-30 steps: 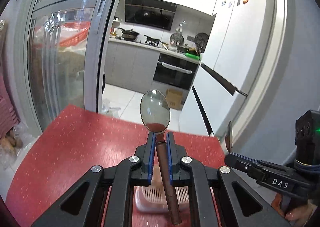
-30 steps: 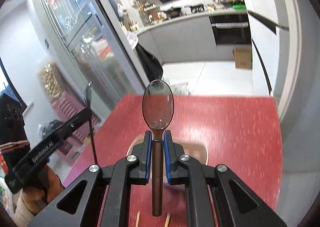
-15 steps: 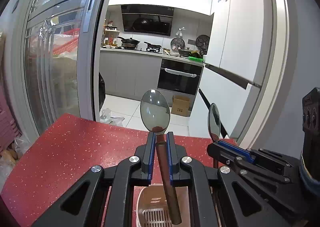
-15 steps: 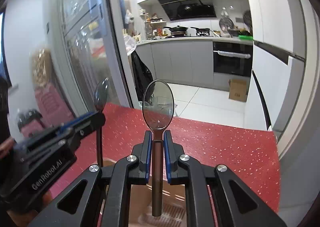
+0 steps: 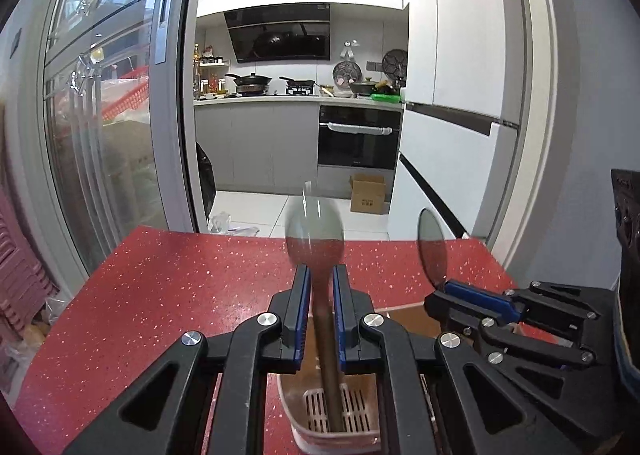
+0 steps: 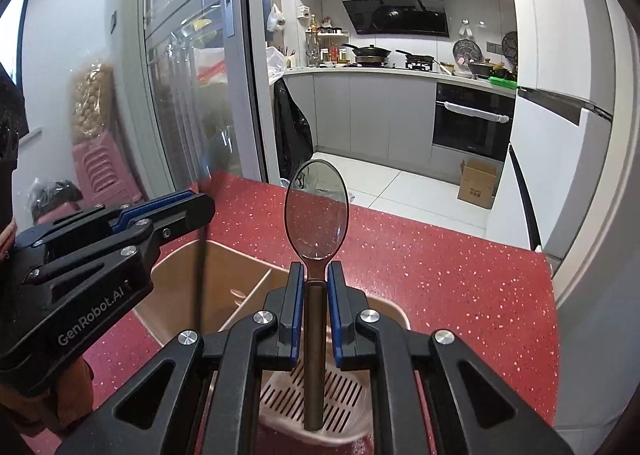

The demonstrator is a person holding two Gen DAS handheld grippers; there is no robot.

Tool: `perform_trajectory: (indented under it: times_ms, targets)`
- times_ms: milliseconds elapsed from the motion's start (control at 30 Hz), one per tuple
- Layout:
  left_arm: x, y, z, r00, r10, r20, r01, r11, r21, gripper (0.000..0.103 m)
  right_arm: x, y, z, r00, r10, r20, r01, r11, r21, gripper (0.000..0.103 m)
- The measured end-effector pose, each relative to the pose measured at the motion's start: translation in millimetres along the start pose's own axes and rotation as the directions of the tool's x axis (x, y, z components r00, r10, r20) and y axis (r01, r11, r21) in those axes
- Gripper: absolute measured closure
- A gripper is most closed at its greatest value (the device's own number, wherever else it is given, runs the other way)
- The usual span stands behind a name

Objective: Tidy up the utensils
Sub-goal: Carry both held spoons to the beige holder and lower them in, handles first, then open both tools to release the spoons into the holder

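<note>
The speckled red tabletop (image 5: 180, 295) lies bare ahead and to the left, open for passage. Directly below, the beige slotted plastic utensil holder (image 6: 240, 267) occupies the near edge. The black right gripper (image 5: 448, 289) with its steel spoon (image 5: 431, 251) crowds the left gripper (image 5: 320, 279) closely on the right side.

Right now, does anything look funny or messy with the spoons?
Nothing is spilled or broken. Each spoon stands upright, bowl up: the left gripper holds one spoon, blurred in its own view; the right gripper holds the other spoon. Both handles hang over the pink slotted holder on the red table.
</note>
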State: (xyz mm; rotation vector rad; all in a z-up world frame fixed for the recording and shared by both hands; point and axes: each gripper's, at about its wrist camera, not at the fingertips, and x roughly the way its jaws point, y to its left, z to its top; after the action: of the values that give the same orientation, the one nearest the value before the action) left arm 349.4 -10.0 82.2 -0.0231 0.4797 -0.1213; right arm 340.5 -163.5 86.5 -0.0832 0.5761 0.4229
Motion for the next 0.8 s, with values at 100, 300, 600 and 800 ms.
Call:
perform_trajectory:
  times_ms: [100,300,600,800]
  targets:
    - [-2.0,-0.5,-2.7,1.000,-0.002,-0.016,0.002,1.000,0.013,0.065,-1.5,-1.0,-1.4,1.000,-0.001,-0.010,0.001,1.000,0.004,0.090]
    - [-9.5,6.0,-3.8,0.999,0.004,-0.049,-0.005,1.000,-0.014,0.065,-6.7,-2.8,0.1,0.999,0.010,-0.034,-0.009,1.000,0.017,0.057]
    - [-58.8,20.8,-11.7,0.995,0.002,-0.098,-0.008,0.998,-0.059,0.065,-44.0,-0.2,0.2,0.998,0.036,-0.044,-0.033,0.997,0.068,0.049]
    - [-103.1,35.0,-42.6,0.983,0.017,-0.185,-0.032,0.996,-0.080,0.065,-77.9,9.0,-26.8,0.991,0.073,-0.115,-0.060,0.992,0.115,0.039]
